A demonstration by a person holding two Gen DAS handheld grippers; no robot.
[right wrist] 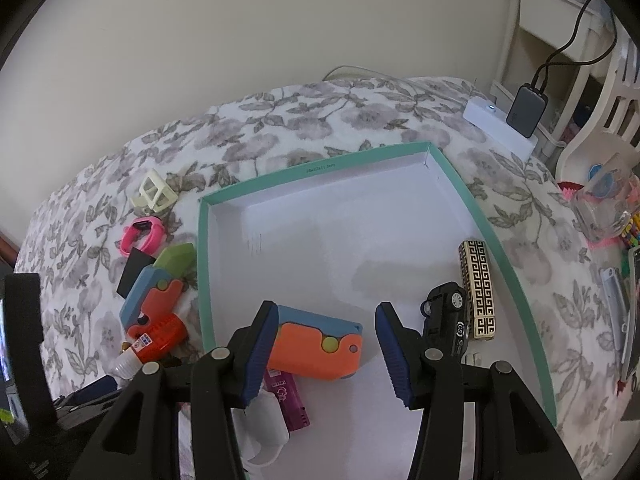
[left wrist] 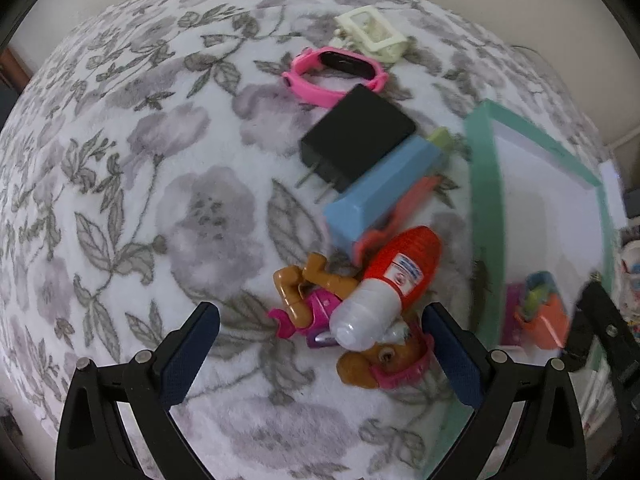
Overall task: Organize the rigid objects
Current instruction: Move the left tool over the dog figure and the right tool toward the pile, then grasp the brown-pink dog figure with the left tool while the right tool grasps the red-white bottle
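Note:
My left gripper (left wrist: 322,360) is open, pointing down at a pile on the floral blanket. An orange bottle with a white cap (left wrist: 388,284) lies across a brown and pink toy dog (left wrist: 316,304), and the cap end sits between the fingers untouched. Beyond lie a blue and orange toy (left wrist: 380,192), a black charger (left wrist: 356,140), a pink watch (left wrist: 336,76) and a cream frame (left wrist: 372,34). My right gripper (right wrist: 328,356) hangs open over the teal box (right wrist: 320,168). An orange and blue toy (right wrist: 316,344) rests on the box floor between its fingers.
Inside the box also lie a black toy car (right wrist: 448,316), a gold-patterned case (right wrist: 478,288), a purple item (right wrist: 288,396) and a white item (right wrist: 264,420). A white block (right wrist: 500,124) with a cabled grey charger (right wrist: 526,110) sits at the bed's far right corner. A glass jar (right wrist: 604,204) stands right.

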